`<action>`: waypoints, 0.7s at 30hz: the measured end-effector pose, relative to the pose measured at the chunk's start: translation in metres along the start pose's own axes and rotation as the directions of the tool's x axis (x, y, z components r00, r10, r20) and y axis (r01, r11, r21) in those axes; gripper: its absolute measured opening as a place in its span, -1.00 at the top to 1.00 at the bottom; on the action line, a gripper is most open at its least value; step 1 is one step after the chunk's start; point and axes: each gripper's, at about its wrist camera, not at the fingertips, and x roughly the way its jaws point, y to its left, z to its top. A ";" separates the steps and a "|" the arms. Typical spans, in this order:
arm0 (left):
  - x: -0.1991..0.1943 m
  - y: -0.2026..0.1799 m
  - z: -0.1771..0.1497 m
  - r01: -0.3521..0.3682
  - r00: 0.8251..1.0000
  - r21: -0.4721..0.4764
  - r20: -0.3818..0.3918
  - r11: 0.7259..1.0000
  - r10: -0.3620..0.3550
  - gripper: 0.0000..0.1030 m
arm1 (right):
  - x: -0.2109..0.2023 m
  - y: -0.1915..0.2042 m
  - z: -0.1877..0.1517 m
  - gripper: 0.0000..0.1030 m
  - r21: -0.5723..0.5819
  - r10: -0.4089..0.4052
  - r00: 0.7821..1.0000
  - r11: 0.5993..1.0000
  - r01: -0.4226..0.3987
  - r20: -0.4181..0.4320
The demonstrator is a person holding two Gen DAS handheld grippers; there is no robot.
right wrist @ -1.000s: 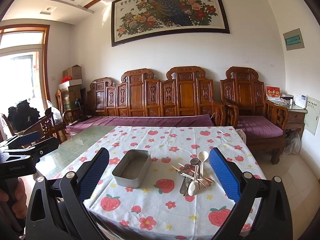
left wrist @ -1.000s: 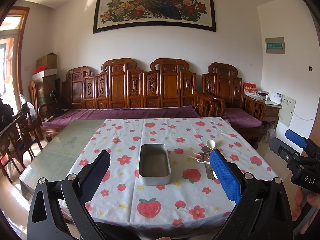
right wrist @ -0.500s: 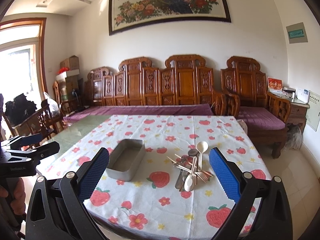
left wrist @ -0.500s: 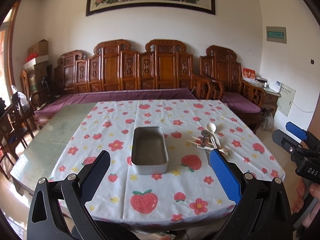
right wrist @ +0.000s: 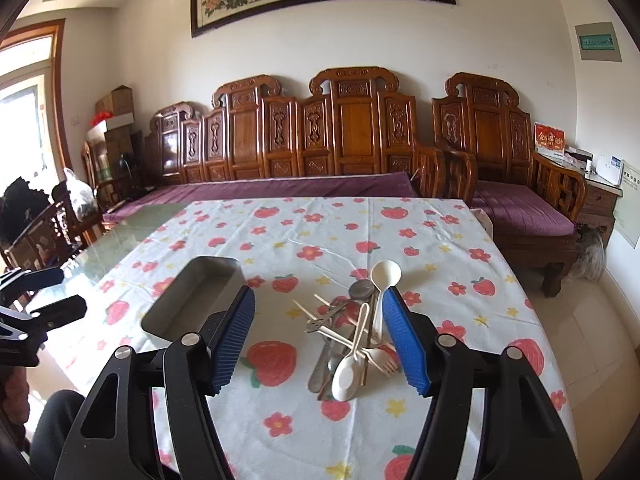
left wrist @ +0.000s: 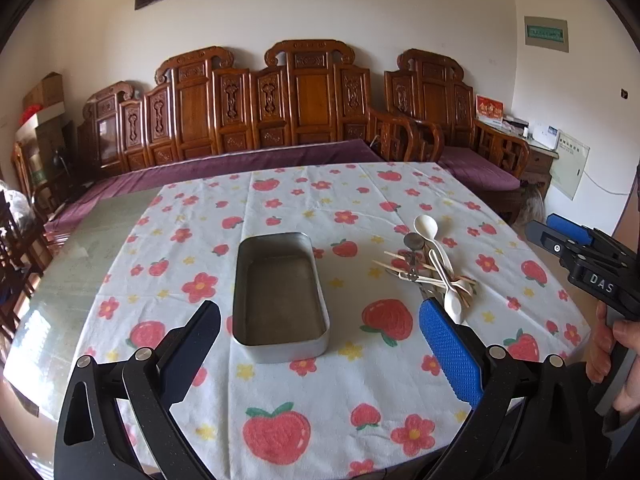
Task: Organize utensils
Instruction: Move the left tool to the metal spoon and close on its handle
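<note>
An empty grey metal tin (left wrist: 280, 292) lies lengthwise on the strawberry tablecloth (left wrist: 304, 196); it also shows in the right wrist view (right wrist: 192, 300). To its right lies a pile of utensils (left wrist: 434, 270): white plastic spoons, metal spoons, a fork and wooden sticks, also in the right wrist view (right wrist: 354, 336). My left gripper (left wrist: 320, 344) is open and empty, above the tin's near end. My right gripper (right wrist: 320, 340) is open and empty, just above the pile's near left side; it also shows in the left wrist view (left wrist: 568, 236).
The tablecloth (right wrist: 332, 236) covers a glass-topped table whose bare part (left wrist: 84, 256) lies at the left. A carved wooden bench with a purple cushion (left wrist: 260, 160) stands behind it. Chairs (right wrist: 44, 236) stand at the left.
Both grippers have moved forward and down toward the table. The left has come over the tin's near end, the right over the utensil pile. Both stay open.
</note>
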 end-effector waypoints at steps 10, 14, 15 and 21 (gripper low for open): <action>0.054 -0.011 -0.001 0.026 0.995 0.034 -0.095 0.999 -0.023 -0.87 | 0.087 -0.044 -0.017 -0.16 0.022 -0.037 0.992 0.999 0.039 -0.124; 0.072 -0.015 -0.004 0.033 0.992 0.034 -0.124 0.999 -0.028 -0.87 | 0.114 -0.054 -0.033 -0.12 0.022 -0.026 0.984 0.999 0.031 -0.179; 0.077 -0.017 -0.004 0.038 0.991 0.034 -0.131 0.999 -0.033 -0.87 | 0.120 -0.057 -0.039 -0.12 0.026 -0.025 0.980 0.999 0.030 -0.196; 0.111 -0.037 0.004 0.072 0.985 0.044 -0.162 0.996 -0.064 -0.87 | 0.143 -0.067 -0.059 -0.10 0.048 -0.014 0.965 0.998 0.027 -0.262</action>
